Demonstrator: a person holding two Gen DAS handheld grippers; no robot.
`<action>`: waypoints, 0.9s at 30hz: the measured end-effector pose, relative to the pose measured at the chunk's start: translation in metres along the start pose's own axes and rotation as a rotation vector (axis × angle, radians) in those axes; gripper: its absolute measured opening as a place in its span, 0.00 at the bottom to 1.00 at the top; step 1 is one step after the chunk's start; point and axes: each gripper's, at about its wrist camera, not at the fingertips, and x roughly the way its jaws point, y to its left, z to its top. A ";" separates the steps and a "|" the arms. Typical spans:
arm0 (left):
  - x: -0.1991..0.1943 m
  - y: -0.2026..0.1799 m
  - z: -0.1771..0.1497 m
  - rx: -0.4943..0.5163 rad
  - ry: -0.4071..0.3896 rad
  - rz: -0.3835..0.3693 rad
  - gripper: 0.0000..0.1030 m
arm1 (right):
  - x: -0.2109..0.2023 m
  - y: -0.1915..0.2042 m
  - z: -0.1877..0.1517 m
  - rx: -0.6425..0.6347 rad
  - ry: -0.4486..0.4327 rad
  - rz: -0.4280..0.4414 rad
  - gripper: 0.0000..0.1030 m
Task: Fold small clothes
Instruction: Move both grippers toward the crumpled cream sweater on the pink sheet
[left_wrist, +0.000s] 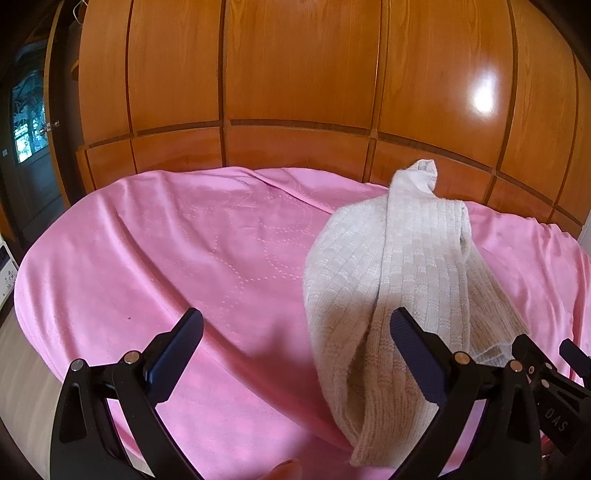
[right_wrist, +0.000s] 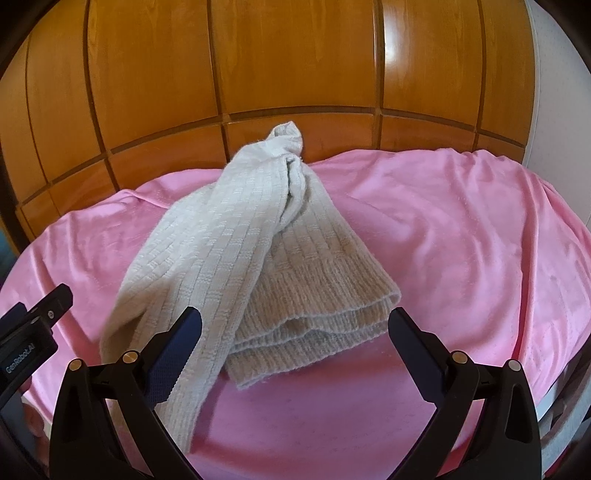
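Left gripper, right gripper both released – beige knit heaped on pink blanket

"GenRobot.AI" stands on the left claw body at lower left; "DAS" marks the right claw body at lower right.

A bedroom in a home is shown. A bed covered with a pink blanket is seen, its soft surface creased and stitched with dotted rings. Behind it, a glossy wooden panelled wardrobe is seen spanning the wall. At the left edge, a dark door with patterned glass is seen.
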 end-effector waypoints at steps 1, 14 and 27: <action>0.001 0.000 0.000 0.002 0.004 -0.002 0.98 | 0.000 0.000 0.000 0.001 0.004 0.003 0.97; 0.010 0.002 0.001 -0.015 0.021 0.011 0.98 | 0.007 0.003 -0.002 -0.012 0.034 0.074 0.97; 0.014 0.009 -0.003 -0.032 0.035 0.016 0.98 | 0.007 0.013 -0.007 -0.043 0.073 0.184 0.81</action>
